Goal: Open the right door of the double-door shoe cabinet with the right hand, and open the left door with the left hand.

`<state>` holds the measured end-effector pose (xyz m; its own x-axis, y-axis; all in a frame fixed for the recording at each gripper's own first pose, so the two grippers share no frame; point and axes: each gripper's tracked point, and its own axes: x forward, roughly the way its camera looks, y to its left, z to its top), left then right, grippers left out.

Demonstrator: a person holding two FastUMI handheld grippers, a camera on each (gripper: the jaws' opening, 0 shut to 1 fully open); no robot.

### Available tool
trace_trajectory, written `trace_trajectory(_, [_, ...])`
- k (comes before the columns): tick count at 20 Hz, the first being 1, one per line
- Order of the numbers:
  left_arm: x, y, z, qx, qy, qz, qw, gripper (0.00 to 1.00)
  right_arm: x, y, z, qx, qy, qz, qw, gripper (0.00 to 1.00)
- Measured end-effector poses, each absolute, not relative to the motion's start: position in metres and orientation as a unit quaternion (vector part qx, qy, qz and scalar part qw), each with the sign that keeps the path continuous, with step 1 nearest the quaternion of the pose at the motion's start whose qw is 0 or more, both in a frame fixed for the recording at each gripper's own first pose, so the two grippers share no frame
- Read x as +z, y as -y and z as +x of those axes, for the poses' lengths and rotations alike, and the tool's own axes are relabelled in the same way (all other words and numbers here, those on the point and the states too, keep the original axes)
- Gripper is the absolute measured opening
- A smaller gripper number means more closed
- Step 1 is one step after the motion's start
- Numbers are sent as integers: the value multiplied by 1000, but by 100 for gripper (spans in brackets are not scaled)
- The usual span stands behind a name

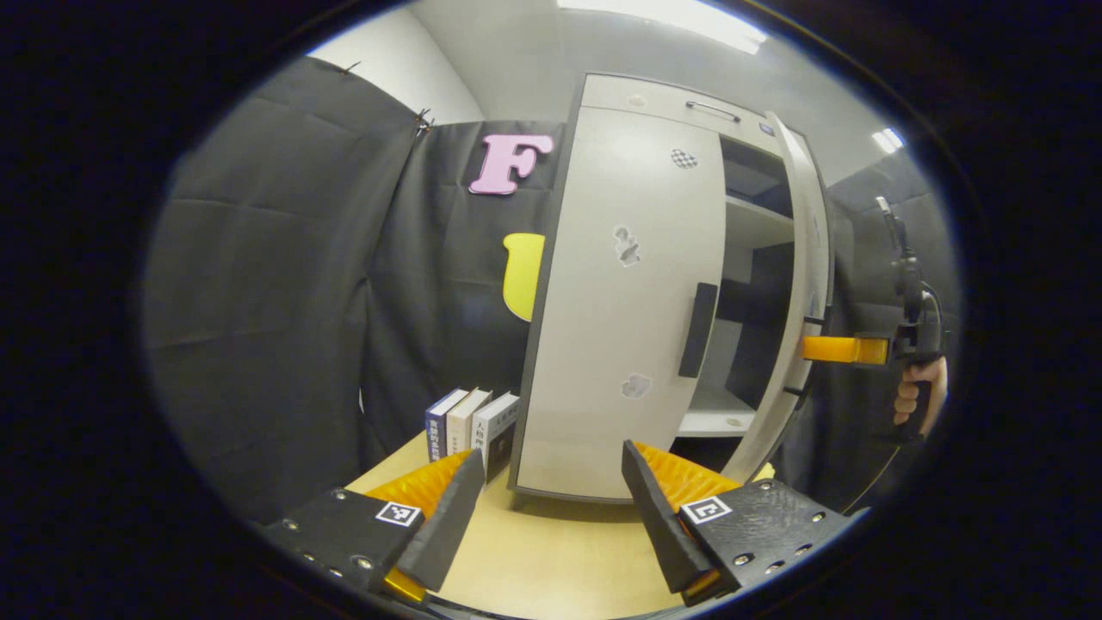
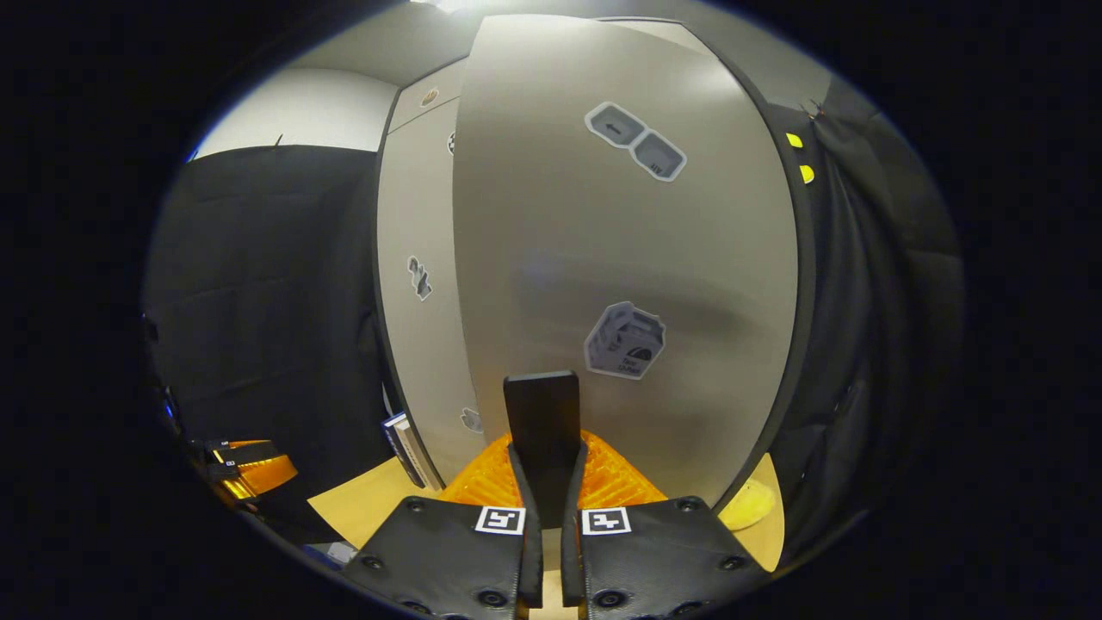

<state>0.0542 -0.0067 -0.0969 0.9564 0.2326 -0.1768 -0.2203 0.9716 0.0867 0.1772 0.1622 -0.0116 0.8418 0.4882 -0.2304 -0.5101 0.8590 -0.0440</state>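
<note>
Right gripper [image 2: 544,508] clamped on right door's handle [image 2: 542,422]; stickers' print unreadable.

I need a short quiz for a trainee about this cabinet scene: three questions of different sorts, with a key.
1. True or false: the right door is already partly open.
2. What does the right gripper clamp? A) a book B) the right door's handle C) a shelf
3. Fill in: the left gripper is ____, in front of the closed left door.

Key:
1. True; shelves show behind it.
2. B; both fingers press on the handle.
3. Open; it grips nothing, and the left handle is untouched.
</note>
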Motion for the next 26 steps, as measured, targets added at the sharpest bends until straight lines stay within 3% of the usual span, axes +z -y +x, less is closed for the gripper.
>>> trace_trajectory(12, [-104, 80, 30, 137, -77, 43, 987, 94, -11, -144, 158, 330, -99, -46, 938, 10])
trace_trajectory(20, [-95, 101, 17, 160, -51, 44, 985, 94, -8, -108, 144, 336, -97, -51, 935, 10])
trace_trajectory(26, [-100, 115, 14, 162, -48, 36, 985, 94, -6, -71, 136, 309, -93, -42, 946, 10])
